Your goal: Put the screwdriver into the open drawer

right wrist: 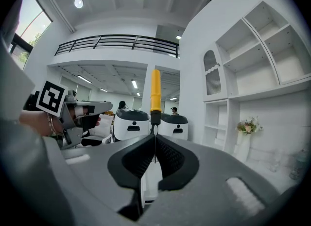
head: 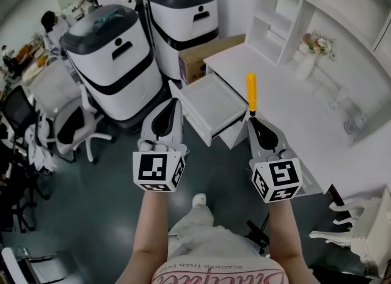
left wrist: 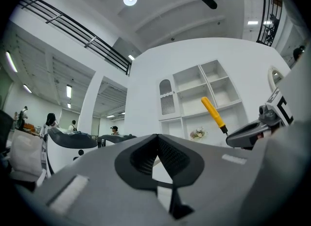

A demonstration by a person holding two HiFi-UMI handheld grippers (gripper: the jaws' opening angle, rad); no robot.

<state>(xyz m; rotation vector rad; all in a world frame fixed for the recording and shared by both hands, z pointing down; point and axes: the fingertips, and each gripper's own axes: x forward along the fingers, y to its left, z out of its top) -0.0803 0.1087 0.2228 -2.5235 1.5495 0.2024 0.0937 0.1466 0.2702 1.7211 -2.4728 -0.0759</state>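
A screwdriver with a yellow handle [head: 251, 93] stands upright, its thin metal shaft pinched by my right gripper [head: 251, 119], which is shut on it. In the right gripper view the handle [right wrist: 155, 91] rises straight above the closed jaws [right wrist: 154, 135]. The open white drawer [head: 211, 109] juts out of the desk, just left of and below the screwdriver. My left gripper [head: 173, 102] hovers over the drawer's left edge, shut and empty. In the left gripper view its jaws [left wrist: 156, 137] meet, and the screwdriver [left wrist: 213, 113] shows to the right.
The white desk [head: 293, 112] runs along the right, with a flower vase [head: 311, 54] and a shelf unit [head: 275, 14]. Two large white-and-grey machines [head: 113, 57] stand behind the drawer, beside a cardboard box [head: 201, 57]. A white office chair [head: 73, 127] is at the left.
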